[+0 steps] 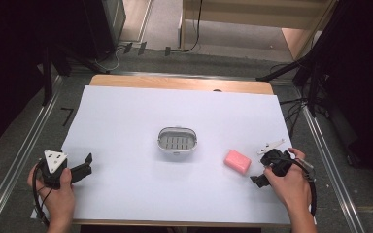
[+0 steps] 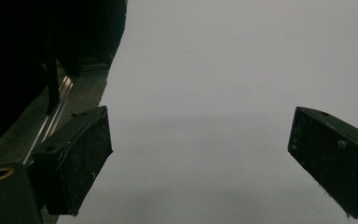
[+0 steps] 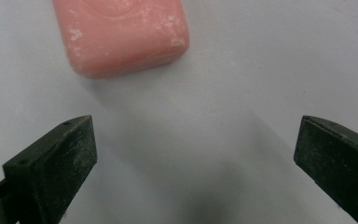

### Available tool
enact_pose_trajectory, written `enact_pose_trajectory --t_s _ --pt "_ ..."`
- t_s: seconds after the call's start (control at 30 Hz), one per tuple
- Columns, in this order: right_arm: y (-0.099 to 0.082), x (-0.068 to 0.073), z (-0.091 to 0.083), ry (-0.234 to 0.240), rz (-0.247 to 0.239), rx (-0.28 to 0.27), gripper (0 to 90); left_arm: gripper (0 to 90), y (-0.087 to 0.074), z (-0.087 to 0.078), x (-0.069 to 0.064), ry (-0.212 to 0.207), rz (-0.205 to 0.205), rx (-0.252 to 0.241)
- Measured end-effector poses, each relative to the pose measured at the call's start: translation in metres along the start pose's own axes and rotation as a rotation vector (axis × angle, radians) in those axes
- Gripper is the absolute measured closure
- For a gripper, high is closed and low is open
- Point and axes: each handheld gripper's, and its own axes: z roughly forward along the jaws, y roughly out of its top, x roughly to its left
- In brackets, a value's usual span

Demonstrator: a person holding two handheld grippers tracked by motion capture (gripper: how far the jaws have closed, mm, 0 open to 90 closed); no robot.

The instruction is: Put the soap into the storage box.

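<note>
The person sits at the near edge of the table (image 1: 184, 83), which is covered with a white sheet (image 1: 126, 126), and holds one gripper in each hand. The work in hand seems to be the pink bar of soap (image 1: 237, 161). It lies flat on the sheet at the right side, a little to the right of and nearer than the soap dish (image 1: 177, 140), which stands in the middle with its slotted drain tray inside and nothing on it.

The right gripper (image 1: 261, 180) is just beside the soap, on its near right side, and does not touch it. In the right gripper view its two black jaws stand wide apart with nothing between them, and the soap (image 3: 123, 35) is ahead of them, towards the left jaw and not in the middle of the gap. So I judge that this is the approach step, before the grasp.

The left gripper (image 1: 88, 164) rests low at the left side of the sheet, well apart from both things. Its jaws are also spread and hold nothing; in the left gripper view there is bare sheet between them.

For the next move, I think the right gripper must go forward and a little to its left, so that the bar comes between the jaws, and then close on the two long sides. Soap is smooth and can slip, so a firm grip on the centre would be wise before lifting it to the dish.
</note>
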Motion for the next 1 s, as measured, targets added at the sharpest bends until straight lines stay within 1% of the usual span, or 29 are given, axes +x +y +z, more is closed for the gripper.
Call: enact_pose_trajectory --t_s 0.1,0.2,0.23,0.33,0.4,0.5,0.57,0.87,1.0 --pt "0.004 0.001 0.0 -0.001 -0.01 0.009 0.0 6.5 0.0 0.0 -0.001 -0.001 0.003 0.0" --pt "0.013 0.004 0.001 0.004 -0.031 0.03 0.0 6.5 0.0 0.0 -0.001 -0.001 0.01 0.003" --pt "0.013 0.004 0.001 0.004 -0.031 0.03 0.0 6.5 0.0 0.0 -0.001 -0.001 0.012 0.003" --pt "0.019 0.006 0.002 0.007 -0.052 0.041 0.0 6.5 0.0 0.001 -0.002 0.001 0.015 0.006" --pt "0.023 0.008 0.003 0.008 -0.055 0.046 0.0 6.5 0.0 0.001 -0.001 0.001 0.015 0.006" --pt "0.03 0.011 0.005 0.017 -0.072 0.057 0.0 6.5 0.0 0.001 -0.002 0.001 0.017 0.007" --pt "0.032 0.012 0.005 0.023 -0.08 0.06 0.0 6.5 0.0 0.001 -0.002 0.003 0.016 0.007" --pt "0.046 0.018 0.011 0.033 -0.094 0.07 0.0 6.5 0.0 0.001 -0.002 0.005 0.017 0.006" --pt "0.053 0.021 0.014 0.038 -0.106 0.083 0.0 6.5 0.0 0.001 -0.002 0.005 0.017 0.006"
